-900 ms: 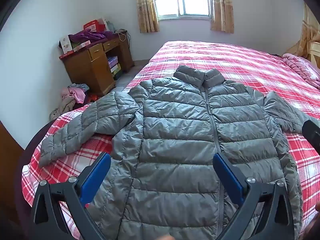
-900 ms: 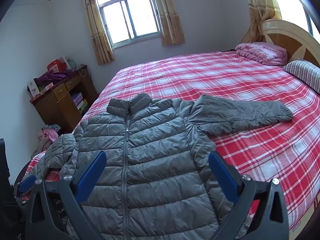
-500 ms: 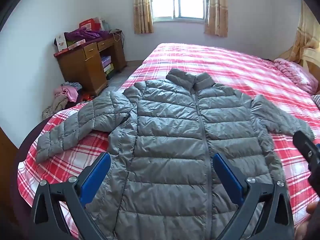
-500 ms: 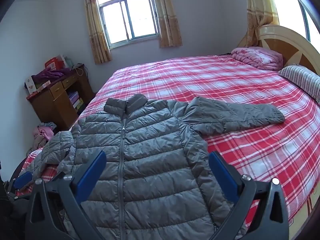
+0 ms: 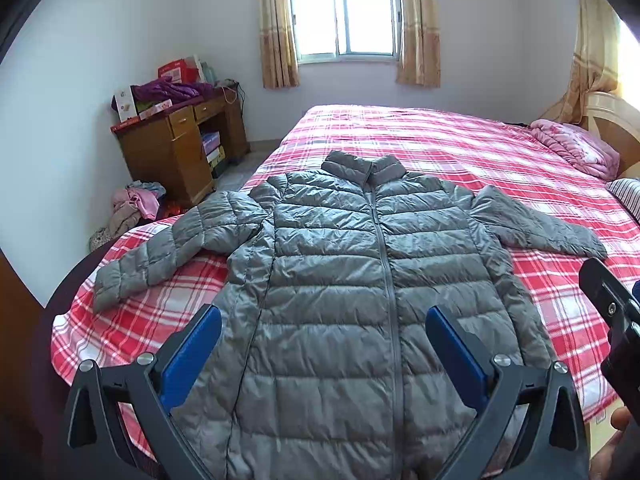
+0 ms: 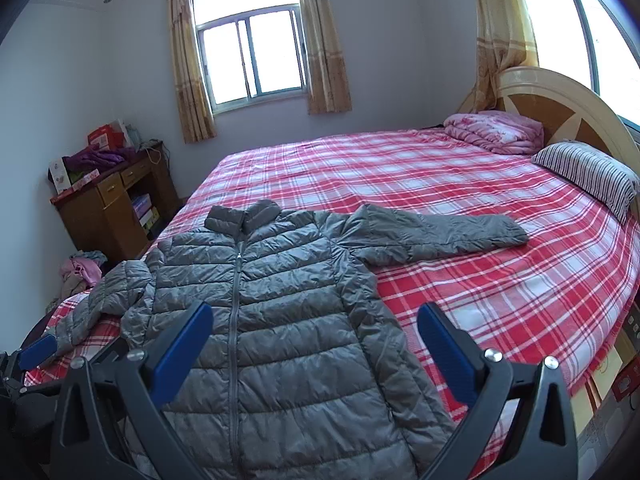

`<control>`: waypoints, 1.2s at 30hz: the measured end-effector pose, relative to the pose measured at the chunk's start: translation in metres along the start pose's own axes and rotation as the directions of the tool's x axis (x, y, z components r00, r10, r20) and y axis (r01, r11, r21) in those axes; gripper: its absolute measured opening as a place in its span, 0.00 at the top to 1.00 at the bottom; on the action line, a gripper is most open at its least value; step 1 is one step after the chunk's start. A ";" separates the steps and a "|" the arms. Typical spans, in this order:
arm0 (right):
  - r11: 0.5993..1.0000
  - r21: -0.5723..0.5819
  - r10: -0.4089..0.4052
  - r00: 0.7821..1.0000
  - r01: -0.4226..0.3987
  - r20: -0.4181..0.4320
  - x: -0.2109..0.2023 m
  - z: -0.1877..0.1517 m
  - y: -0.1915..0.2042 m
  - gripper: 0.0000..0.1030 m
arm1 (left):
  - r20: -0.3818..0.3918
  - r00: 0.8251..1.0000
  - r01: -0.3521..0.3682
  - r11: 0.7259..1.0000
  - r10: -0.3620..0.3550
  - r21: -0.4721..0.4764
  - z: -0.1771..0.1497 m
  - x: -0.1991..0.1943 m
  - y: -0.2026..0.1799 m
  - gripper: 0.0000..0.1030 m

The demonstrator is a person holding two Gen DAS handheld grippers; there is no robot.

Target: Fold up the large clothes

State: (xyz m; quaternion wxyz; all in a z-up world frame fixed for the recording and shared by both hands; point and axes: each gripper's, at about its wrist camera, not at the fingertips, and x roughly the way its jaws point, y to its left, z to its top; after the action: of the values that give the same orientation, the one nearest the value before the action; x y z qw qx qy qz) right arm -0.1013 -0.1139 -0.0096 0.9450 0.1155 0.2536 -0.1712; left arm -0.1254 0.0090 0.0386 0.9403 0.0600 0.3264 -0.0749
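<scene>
A grey quilted puffer jacket [image 5: 360, 280] lies flat and zipped, front up, on the red plaid bed [image 5: 460, 144], with both sleeves spread out to the sides. It also shows in the right wrist view [image 6: 280, 312]. My left gripper [image 5: 322, 324] is open and empty, held above the jacket's lower half. My right gripper [image 6: 314, 320] is open and empty, above the jacket's lower right side. Part of the right gripper's body [image 5: 612, 316] shows at the right edge of the left wrist view. A blue pad of the left gripper [image 6: 38, 350] shows at the left edge of the right wrist view.
A wooden desk [image 5: 176, 152] with boxes and purple clothes stands left of the bed, with a pile of clothes [image 5: 132, 208] on the floor. A folded pink quilt [image 6: 496, 130], a striped pillow [image 6: 588, 172] and a headboard [image 6: 568, 104] are at the bed's right end.
Both grippers have drawn back and risen, so the jacket looks smaller and more of it and the room shows. The jacket has not moved. Both grippers stay open.
</scene>
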 end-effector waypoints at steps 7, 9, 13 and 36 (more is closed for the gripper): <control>0.999 -0.035 -0.018 0.995 0.022 0.103 -0.056 -0.023 -0.003 0.00 | 0.068 0.998 0.012 1.000 -0.011 -0.018 -0.029 -0.044 -0.003 0.01; 0.999 -0.042 -0.022 0.990 0.028 0.139 -0.071 -0.029 -0.005 0.00 | 0.092 0.996 0.008 1.000 -0.006 -0.020 -0.036 -0.056 -0.005 0.01; 0.999 -0.043 -0.013 0.983 0.021 0.181 -0.092 -0.036 -0.008 0.00 | 0.151 0.989 -0.009 1.000 0.010 -0.007 -0.043 -0.083 -0.009 0.01; 0.999 -0.039 0.019 0.957 -0.007 0.290 -0.138 -0.053 -0.009 0.00 | 0.241 0.970 -0.008 0.999 0.018 -0.042 -0.054 -0.126 -0.002 0.01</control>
State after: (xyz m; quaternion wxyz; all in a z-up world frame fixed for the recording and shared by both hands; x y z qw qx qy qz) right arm -0.2406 -0.0693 0.0163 0.9751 0.0729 0.1146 -0.1753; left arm -0.2557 0.0287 0.0748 0.9746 0.0333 0.2106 -0.0688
